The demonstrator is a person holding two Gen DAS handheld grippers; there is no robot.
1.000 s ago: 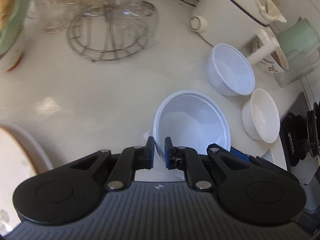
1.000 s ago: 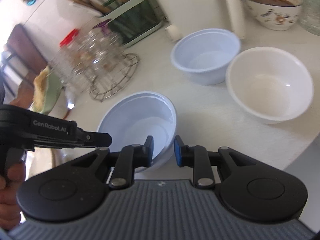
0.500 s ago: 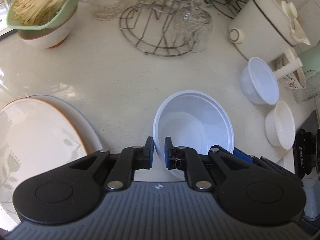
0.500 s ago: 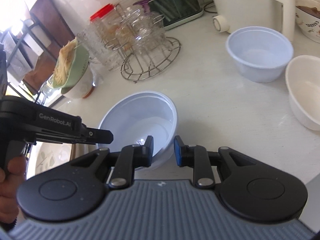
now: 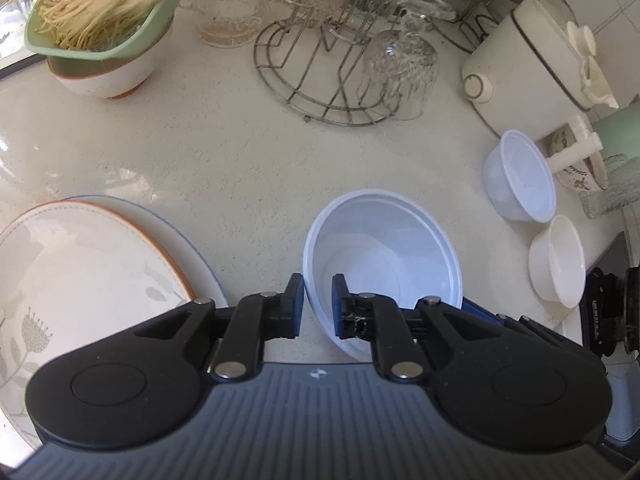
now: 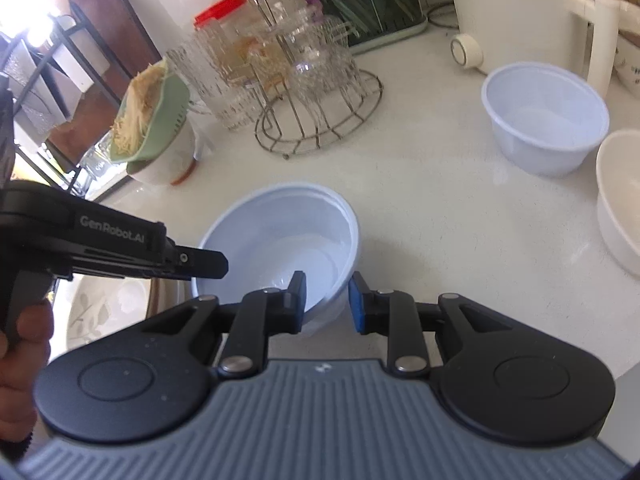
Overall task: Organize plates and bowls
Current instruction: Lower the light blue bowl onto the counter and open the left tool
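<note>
A large pale-blue plastic bowl point(image 5: 384, 256) is held between both grippers above the white counter. My left gripper point(image 5: 317, 302) is shut on its left rim. My right gripper point(image 6: 327, 300) is shut on its right rim; the same bowl point(image 6: 280, 240) fills the middle of the right wrist view, with the left gripper's body point(image 6: 120, 244) at its left side. A smaller blue bowl point(image 5: 520, 176) and a white bowl point(image 5: 558, 260) stand on the counter at the right. Stacked plates point(image 5: 80, 264) with a leaf pattern lie at the left.
A wire rack point(image 5: 340, 76) with upturned glasses stands at the back. A green colander of noodles point(image 5: 100, 8) sits in a bowl at back left. A white cooker point(image 5: 536, 60) and a patterned bowl point(image 5: 576, 160) are at back right. A black stove point(image 5: 612, 304) is at the right edge.
Both grippers have carried the large bowl leftward and back, away from the two bowls at the right. The stacked plates have come further into view at the left.
</note>
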